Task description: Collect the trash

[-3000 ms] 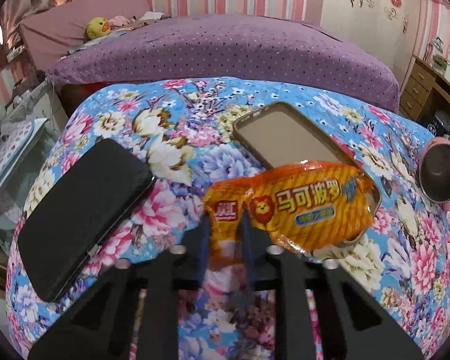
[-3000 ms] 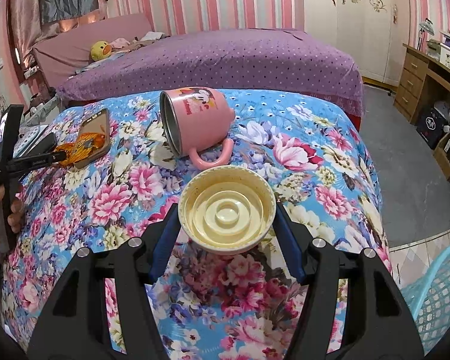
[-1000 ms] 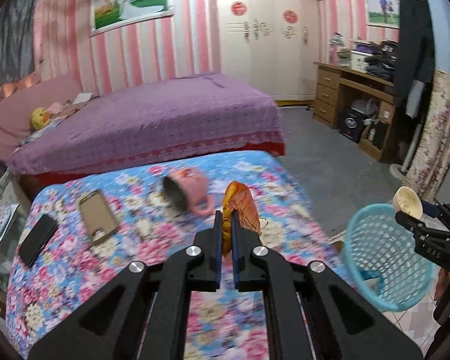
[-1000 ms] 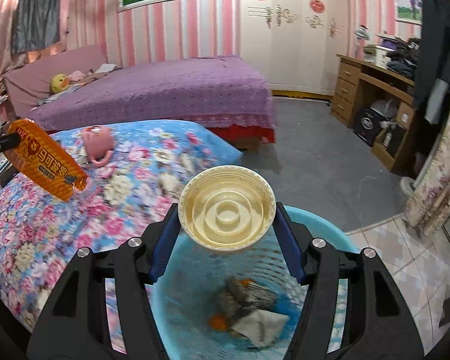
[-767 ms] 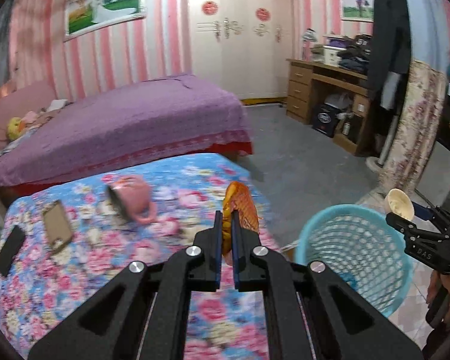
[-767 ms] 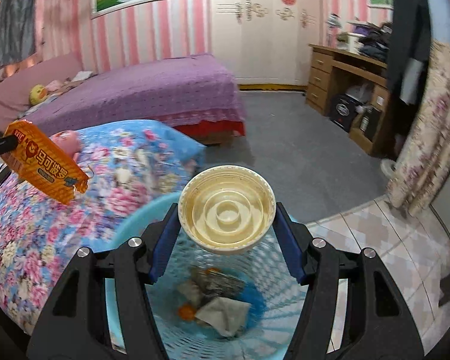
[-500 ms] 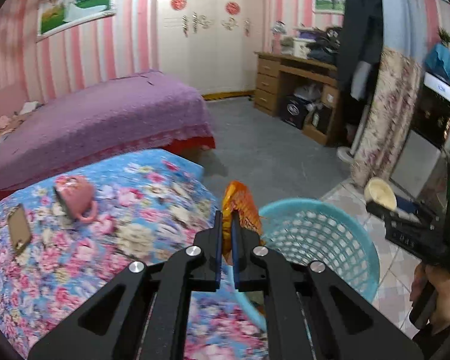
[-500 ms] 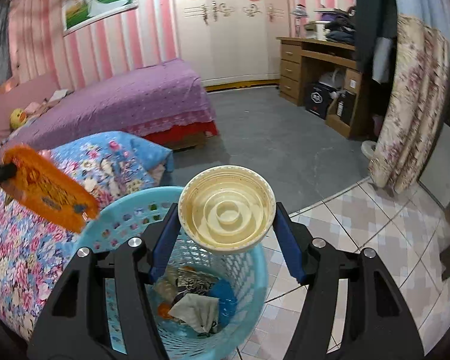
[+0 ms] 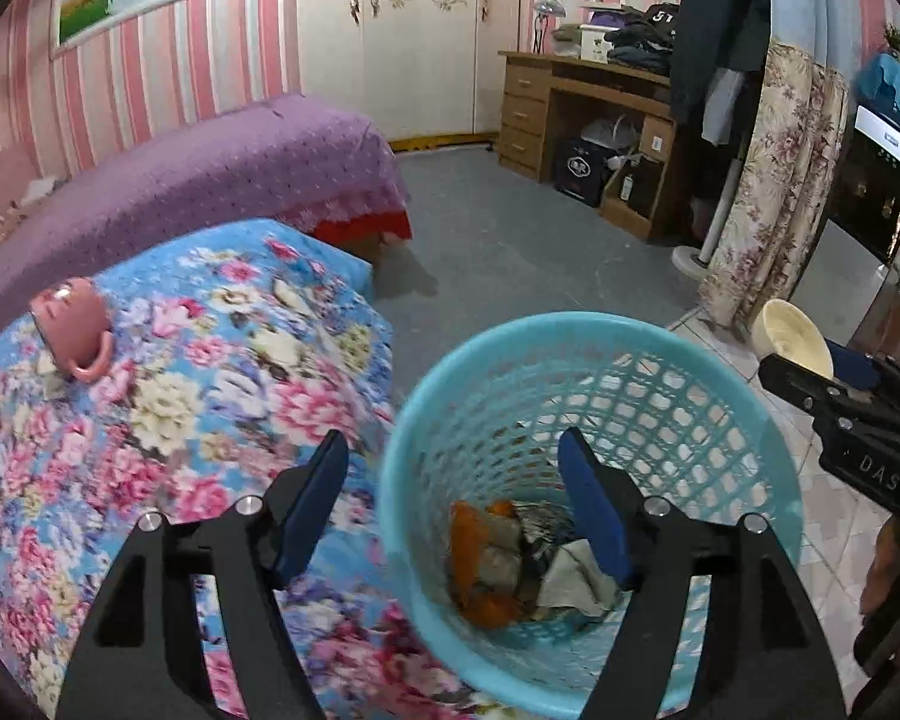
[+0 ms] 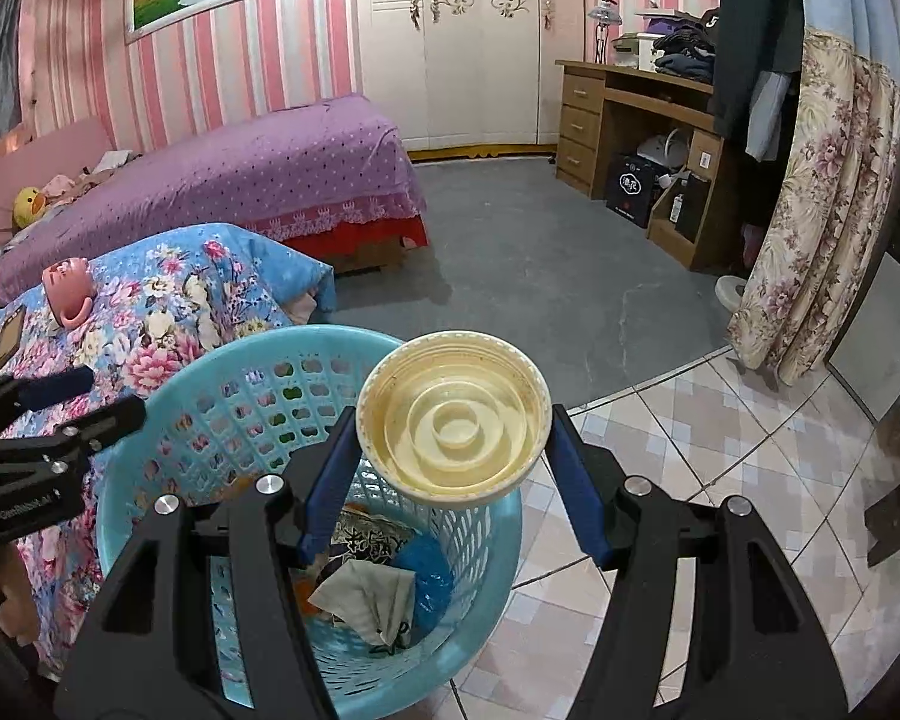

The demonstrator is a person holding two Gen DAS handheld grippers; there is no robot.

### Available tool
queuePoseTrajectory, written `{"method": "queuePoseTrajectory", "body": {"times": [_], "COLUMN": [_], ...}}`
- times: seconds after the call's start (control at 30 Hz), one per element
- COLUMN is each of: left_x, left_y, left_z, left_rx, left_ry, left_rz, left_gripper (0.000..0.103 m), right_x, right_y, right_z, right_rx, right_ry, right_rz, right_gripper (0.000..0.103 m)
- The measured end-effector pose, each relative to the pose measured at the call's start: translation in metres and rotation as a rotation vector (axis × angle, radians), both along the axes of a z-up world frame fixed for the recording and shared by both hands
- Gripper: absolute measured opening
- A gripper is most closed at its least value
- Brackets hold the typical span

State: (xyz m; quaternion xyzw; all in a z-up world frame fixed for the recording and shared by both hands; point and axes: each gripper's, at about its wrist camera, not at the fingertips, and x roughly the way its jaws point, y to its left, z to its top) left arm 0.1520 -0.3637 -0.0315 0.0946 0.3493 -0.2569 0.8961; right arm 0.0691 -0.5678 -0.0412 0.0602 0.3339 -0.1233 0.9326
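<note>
Basket (image 9: 678, 360), pale blue and of open lattice, stood on the floor just beside the flowered bed (image 9: 168, 396) and already held some crumpled trash. Above its rim the left gripper (image 9: 453, 495) hung with its fingers apart and opening, nothing between them; an orange wrapper (image 9: 468, 546) lay inside the basket below. The right gripper (image 10: 444, 450) was over the same basket, its fingers clamped on a cream lid (image 10: 453, 417). The step in hand seemed to be the dropping of trash into the basket. Next, I judged, the right fingers had to part so the lid fell inside, not on the tiles.
</note>
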Motion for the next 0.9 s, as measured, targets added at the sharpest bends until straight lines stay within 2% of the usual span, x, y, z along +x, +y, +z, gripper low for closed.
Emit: {"method": "queuePoseTrajectory", "body": {"times": [0.07,0.17,0.23,0.3,0.33,0.37,0.43,0.53,0.7,0.8,0.9], "left_x": [0.001,0.001,0.004,0.007,0.007,0.007,0.004,-0.004,-0.027,-0.043,-0.063], "left_y": [0.009,0.035,0.054,0.072,0.081,0.095,0.111,0.145,0.204,0.230,0.257], "left_z": [0.004,0.019,0.027,0.032,0.033,0.036,0.039,0.045,0.052,0.056,0.053], "left_rx": [-0.005,-0.035,-0.051,-0.057,-0.059,-0.058,-0.053,-0.051,-0.078,-0.057,-0.052], "left_ry": [0.002,-0.062,-0.086,-0.089,-0.092,-0.103,-0.121,-0.155,-0.181,-0.208,-0.218], "left_rz": [0.005,0.047,0.085,0.111,0.121,0.140,0.162,0.204,0.259,0.274,0.297], "left_gripper": [0.079,0.095,0.097,0.097,0.097,0.097,0.097,0.099,0.099,0.099,0.099], "right_x": [0.002,0.007,0.011,0.016,0.018,0.021,0.023,0.025,0.014,-0.003,-0.015], "right_y": [0.002,0.009,0.016,0.023,0.026,0.028,0.033,0.042,0.062,0.098,0.139], "right_z": [-0.001,-0.004,-0.006,-0.009,-0.011,-0.012,-0.011,-0.001,0.041,0.060,0.066], "right_rx": [-0.004,-0.002,-0.004,-0.004,0.004,0.008,0.004,-0.011,0.099,0.080,0.090], "right_ry": [0.003,0.002,0.001,-0.006,-0.011,-0.016,-0.028,-0.048,-0.161,-0.216,-0.220], "right_rz": [0.006,0.021,0.033,0.037,0.040,0.040,0.036,0.029,0.007,0.027,0.068], "right_gripper": [0.062,0.062,0.062,0.062,0.068,0.080,0.092,0.099,0.099,0.099,0.099]}}
